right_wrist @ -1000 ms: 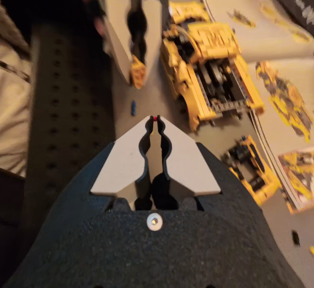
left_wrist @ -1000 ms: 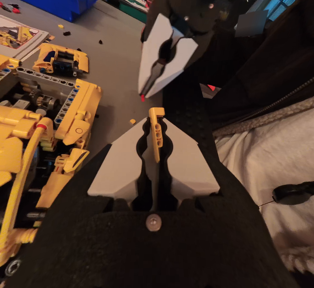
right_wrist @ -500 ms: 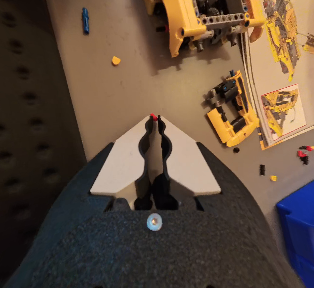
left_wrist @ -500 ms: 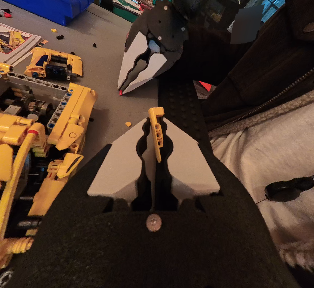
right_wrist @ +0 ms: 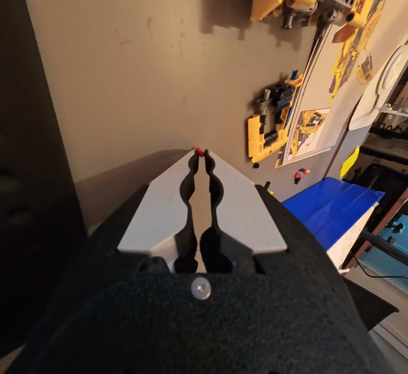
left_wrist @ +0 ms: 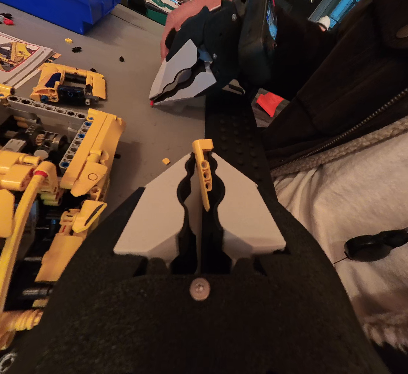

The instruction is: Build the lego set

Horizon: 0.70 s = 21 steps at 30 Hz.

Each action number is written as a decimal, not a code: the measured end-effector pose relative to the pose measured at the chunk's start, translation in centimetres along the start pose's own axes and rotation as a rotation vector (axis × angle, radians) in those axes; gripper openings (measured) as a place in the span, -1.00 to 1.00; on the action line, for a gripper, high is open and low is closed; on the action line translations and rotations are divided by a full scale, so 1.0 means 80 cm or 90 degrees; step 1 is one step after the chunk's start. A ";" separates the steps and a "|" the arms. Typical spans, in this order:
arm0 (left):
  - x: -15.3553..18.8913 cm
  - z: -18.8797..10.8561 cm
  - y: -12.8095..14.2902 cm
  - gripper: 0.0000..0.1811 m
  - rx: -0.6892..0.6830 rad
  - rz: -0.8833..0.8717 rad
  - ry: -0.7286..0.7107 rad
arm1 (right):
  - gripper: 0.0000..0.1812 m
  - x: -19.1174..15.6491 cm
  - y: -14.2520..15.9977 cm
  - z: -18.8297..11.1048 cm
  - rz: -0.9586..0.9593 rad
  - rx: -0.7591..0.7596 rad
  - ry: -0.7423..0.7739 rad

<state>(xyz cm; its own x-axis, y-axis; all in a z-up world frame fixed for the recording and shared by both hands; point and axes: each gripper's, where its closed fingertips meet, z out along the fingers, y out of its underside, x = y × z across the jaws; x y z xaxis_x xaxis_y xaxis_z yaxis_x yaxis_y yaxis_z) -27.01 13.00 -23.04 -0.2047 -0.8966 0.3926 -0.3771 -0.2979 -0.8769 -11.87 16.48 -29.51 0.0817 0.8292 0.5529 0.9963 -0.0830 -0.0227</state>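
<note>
Yellow plastic fills the left gripper (left_wrist: 201,153): it stays clamped on a thin yellow beam (left_wrist: 204,171) that stands up between the fingers, above the table's near edge and just right of the half-built yellow model (left_wrist: 66,164). The right gripper (right_wrist: 200,153), pinching a tiny red pin (right_wrist: 200,151) at its tips, has in the last second swung down from beside the beam to the grey table (right_wrist: 132,65), tips low and close to touching. That suggests the pin is not being joined to the beam yet, perhaps being set down or re-gripped first.

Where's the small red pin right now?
The small red pin is pinched at the very tip of the right gripper, low over the grey table; the left wrist view shows it beside the black baseplate.
</note>
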 end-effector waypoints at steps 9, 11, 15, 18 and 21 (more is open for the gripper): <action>0.001 -0.001 -0.001 -0.88 0.002 0.002 -0.001 | -0.94 -0.007 -0.005 0.001 -0.021 -0.011 -0.044; 0.001 -0.001 -0.001 -0.88 0.002 0.002 -0.002 | -0.94 -0.007 -0.007 0.001 -0.015 -0.008 -0.050; 0.001 -0.001 -0.001 -0.88 0.002 0.002 0.000 | -0.92 -0.010 -0.006 0.000 0.002 0.001 -0.063; 0.001 -0.001 -0.001 -0.88 0.002 0.001 0.000 | -0.87 -0.013 -0.005 0.000 0.024 0.002 -0.079; 0.001 -0.001 -0.001 -0.88 0.001 0.000 0.000 | -0.87 -0.013 -0.006 0.000 0.032 0.008 -0.080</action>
<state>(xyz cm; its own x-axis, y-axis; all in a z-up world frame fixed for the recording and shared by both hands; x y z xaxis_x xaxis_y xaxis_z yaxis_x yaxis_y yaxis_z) -27.06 12.98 -22.94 -0.2045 -0.8964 0.3932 -0.3756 -0.2991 -0.8772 -12.41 15.66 -30.09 0.1333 0.8870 0.4421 0.9911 -0.1195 -0.0591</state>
